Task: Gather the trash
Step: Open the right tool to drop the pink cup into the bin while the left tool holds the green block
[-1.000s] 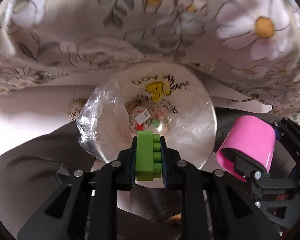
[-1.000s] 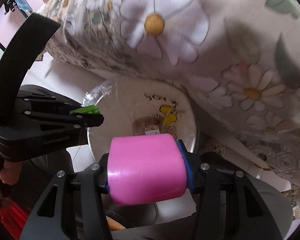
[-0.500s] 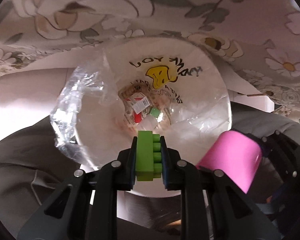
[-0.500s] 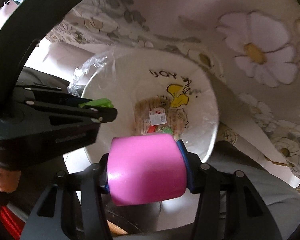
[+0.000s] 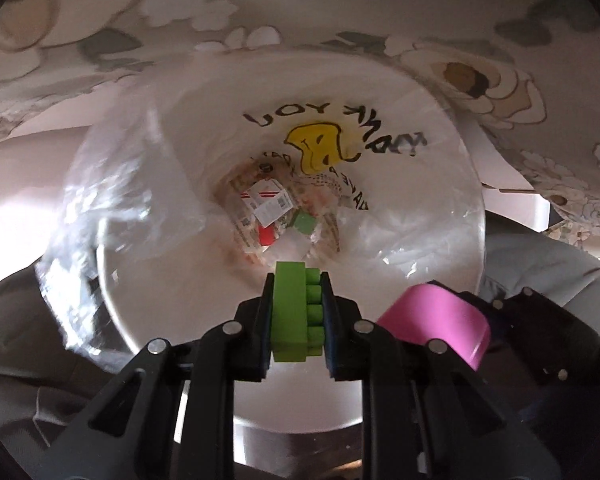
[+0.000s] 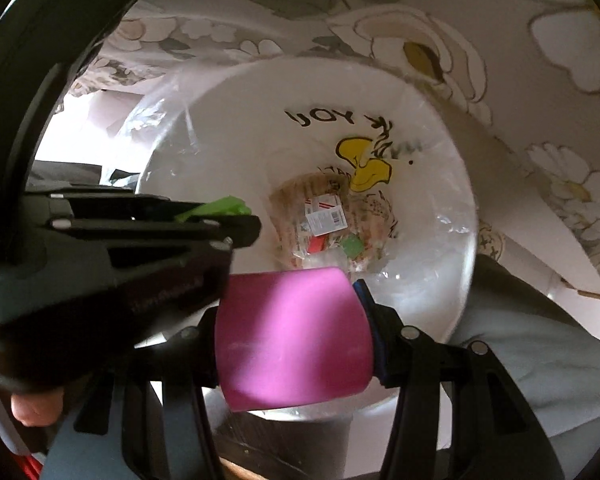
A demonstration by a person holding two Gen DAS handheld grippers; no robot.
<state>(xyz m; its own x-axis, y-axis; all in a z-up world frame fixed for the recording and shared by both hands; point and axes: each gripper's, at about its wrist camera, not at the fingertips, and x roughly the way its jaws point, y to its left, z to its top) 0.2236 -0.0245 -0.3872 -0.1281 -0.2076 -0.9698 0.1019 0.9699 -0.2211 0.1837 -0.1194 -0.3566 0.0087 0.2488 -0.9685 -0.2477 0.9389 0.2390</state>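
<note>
My left gripper is shut on a green toy brick and holds it over the open mouth of a white trash bin lined with a clear plastic bag. My right gripper is shut on a pink cup, held sideways over the bin's near rim. The cup also shows at the right of the left wrist view. The left gripper shows at the left of the right wrist view. Wrappers and a small green piece lie at the bin's bottom.
A floral cloth hangs over the far side of the bin. A grey cloth surface lies to the right and a dark one to the left. A thumb shows at the lower left.
Both grippers have moved forward and down toward the bin, so its mouth now fills both views. Both still hold their objects.
</note>
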